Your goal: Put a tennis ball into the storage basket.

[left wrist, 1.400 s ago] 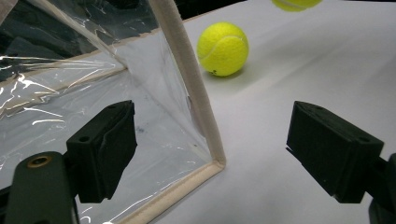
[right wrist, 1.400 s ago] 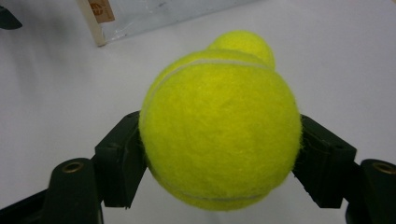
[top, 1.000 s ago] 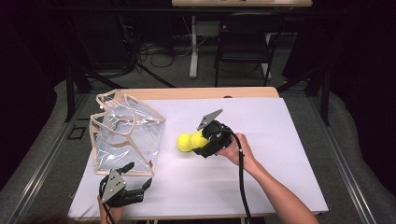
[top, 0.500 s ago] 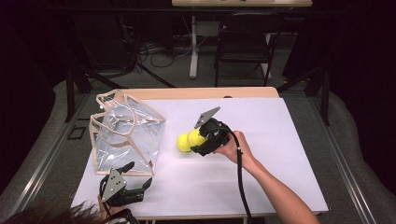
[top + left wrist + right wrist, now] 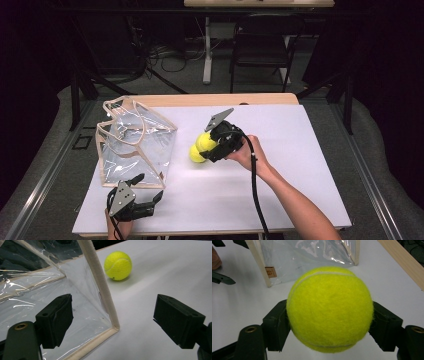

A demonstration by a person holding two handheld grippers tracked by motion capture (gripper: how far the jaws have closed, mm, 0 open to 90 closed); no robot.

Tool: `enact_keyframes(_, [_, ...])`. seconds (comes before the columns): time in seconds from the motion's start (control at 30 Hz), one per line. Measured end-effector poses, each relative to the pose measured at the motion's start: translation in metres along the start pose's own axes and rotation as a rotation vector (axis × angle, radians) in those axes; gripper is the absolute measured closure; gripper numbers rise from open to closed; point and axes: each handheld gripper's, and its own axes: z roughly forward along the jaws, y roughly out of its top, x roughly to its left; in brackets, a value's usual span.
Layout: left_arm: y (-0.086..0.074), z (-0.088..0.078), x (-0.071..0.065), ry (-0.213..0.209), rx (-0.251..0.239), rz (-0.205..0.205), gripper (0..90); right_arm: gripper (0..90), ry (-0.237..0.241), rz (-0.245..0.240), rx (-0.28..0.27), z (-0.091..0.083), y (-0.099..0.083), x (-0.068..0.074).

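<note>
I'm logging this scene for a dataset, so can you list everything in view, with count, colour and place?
Tennis balls: 2, yellow; held ball between the right jaws, other ball on the table beside it.
Bag: 1, clear plastic with beige trim; standing at table left.
Table: 1, white top, wooden far edge.
Chair: 1, dark; beyond the table.
Left gripper: 1, black; near table edge, by the bag's corner, jaws open.
Right gripper: 1, black; table centre, shut on a ball.

No text can be read anywhere. A small tan tag [image 5: 270,272] on the clear bag [image 5: 307,252] (at about ten o'clock from the ball [image 5: 329,308]) bears an illegible mark.
</note>
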Motion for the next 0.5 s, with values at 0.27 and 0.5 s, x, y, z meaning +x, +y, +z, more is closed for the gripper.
enact_keyframes(0.27, [0.001, -0.001, -0.002, -0.003, -0.002, 0.002, 16.0, 25.8, 0.0, 0.009, -0.004, 0.002, 0.004, -0.005])
enact_keyframes(0.5, [0.001, 0.001, -0.003, -0.005, 0.0, 0.001, 16.0, 25.9, 0.009, 0.013, -0.005, 0.002, 0.012, -0.013])
